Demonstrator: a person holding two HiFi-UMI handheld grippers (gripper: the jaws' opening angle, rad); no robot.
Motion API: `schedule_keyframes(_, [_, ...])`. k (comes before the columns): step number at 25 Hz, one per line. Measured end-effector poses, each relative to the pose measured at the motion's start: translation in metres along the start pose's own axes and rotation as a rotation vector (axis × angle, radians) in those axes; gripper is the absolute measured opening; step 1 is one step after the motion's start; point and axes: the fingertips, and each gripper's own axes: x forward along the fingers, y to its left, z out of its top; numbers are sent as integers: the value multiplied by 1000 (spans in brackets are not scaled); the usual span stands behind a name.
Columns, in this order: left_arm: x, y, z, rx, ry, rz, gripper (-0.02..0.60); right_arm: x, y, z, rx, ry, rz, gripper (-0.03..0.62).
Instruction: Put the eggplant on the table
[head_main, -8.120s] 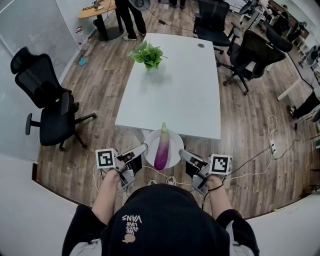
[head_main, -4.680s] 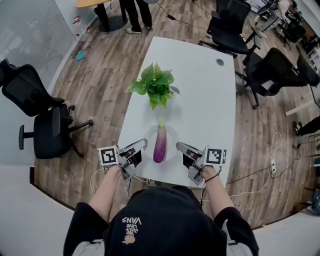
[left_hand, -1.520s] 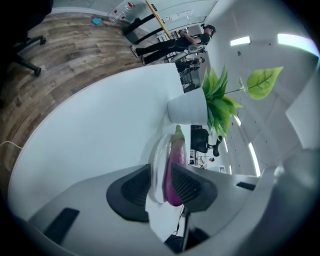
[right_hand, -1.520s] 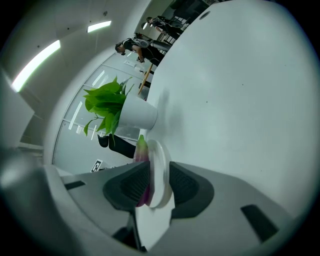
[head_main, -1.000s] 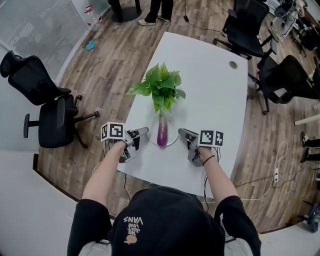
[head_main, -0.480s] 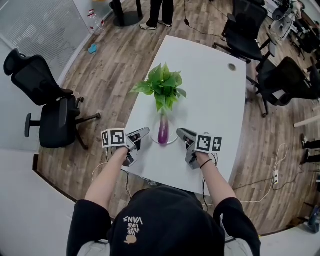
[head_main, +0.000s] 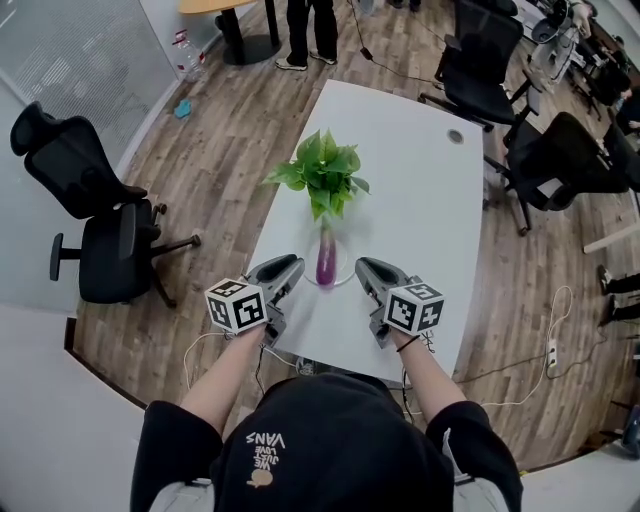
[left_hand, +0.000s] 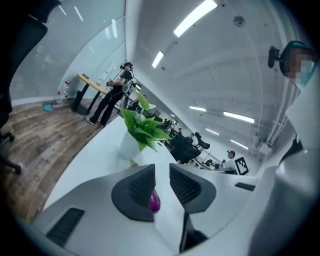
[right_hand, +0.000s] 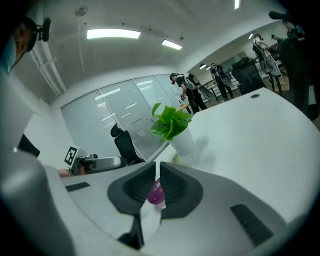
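Both grippers have come up off the table since a second ago, and each has rolled, so their marker cubes now face up more. The eggplant (head_main: 326, 262) has not moved. It lies on a white plate (head_main: 345, 279) on the white table (head_main: 420, 180), near the edge closest to the person. It is purple with a green stem end that points at the plant (head_main: 322, 175) just behind it.

The left gripper (head_main: 286, 267) hangs just beside the plate on the left and does not touch it. Its jaws have just been closing a little. They are still apart with a narrow gap and hold nothing. In the left gripper view a bit of the purple eggplant (left_hand: 155, 201) shows through that gap, further off.

The right gripper (head_main: 366, 270) hangs just beside the plate on the other side. Its jaws also stand a little apart and hold nothing, and the eggplant shows beyond them.

A black chair (head_main: 95, 220) stands on the wood floor, well apart from the table on the left.
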Motion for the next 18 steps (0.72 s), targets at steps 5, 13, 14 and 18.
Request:
schedule_keyframes(5, [-17, -27, 5, 119, -64, -6, 70, -18, 16, 1, -85, -52, -26, 35])
schedule_keyframes(13, [-44, -49, -3, 284, -116, 20, 30, -39, 51, 0, -180, -137, -65, 31])
schedule_keyframes(14, [-47, -51, -4, 300, -117, 24, 28, -42, 56, 1, -193, -149, -70, 29])
schedule_keyframes(18, [-57, -59, -9, 327, -120, 27, 20, -50, 76, -1, -258, -178, -80, 28])
